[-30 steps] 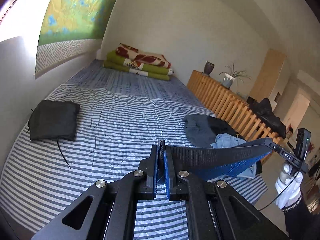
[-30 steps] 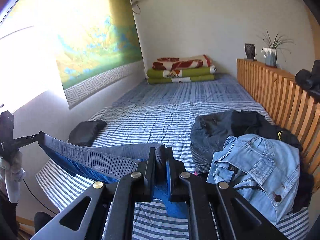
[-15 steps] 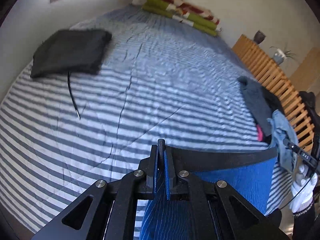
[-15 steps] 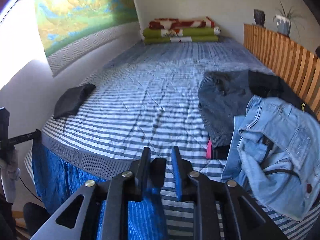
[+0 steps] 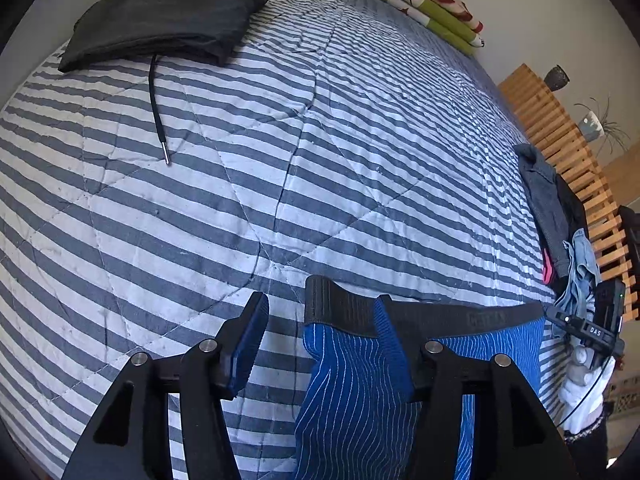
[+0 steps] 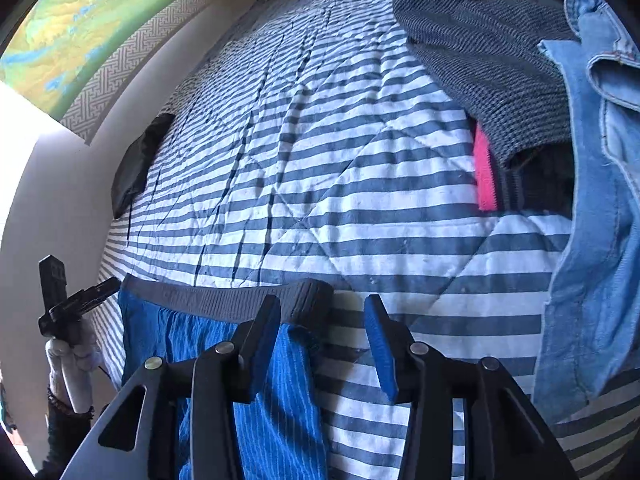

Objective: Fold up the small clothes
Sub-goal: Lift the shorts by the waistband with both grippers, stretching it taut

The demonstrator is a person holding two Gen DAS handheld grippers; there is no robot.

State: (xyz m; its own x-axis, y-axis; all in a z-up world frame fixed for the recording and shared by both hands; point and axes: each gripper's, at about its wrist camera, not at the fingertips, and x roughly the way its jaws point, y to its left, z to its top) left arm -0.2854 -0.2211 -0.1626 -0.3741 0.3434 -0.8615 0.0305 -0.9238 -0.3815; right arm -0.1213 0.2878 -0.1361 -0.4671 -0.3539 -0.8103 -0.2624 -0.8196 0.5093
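Blue shorts (image 5: 352, 380) lie flat at the bed's (image 5: 320, 160) near edge, waistband up-bed; no fold yet. Left gripper (image 5: 320, 344) and right gripper (image 6: 320, 332) jaws opening, apparently released. Unfolded pile (image 6: 520, 80) waits; black garment (image 5: 168, 20) seems folded.

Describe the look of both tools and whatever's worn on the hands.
Both tools are matte black, with angular linkage arms, silver pivot rivets and blue ribbed pads: left tool, right tool. From the left wrist view, the right unit carries a black module with a green LED and white "DAS" lettering, plus a thin black cable. The right hand and left hand wear white gloves over dark cuffs.
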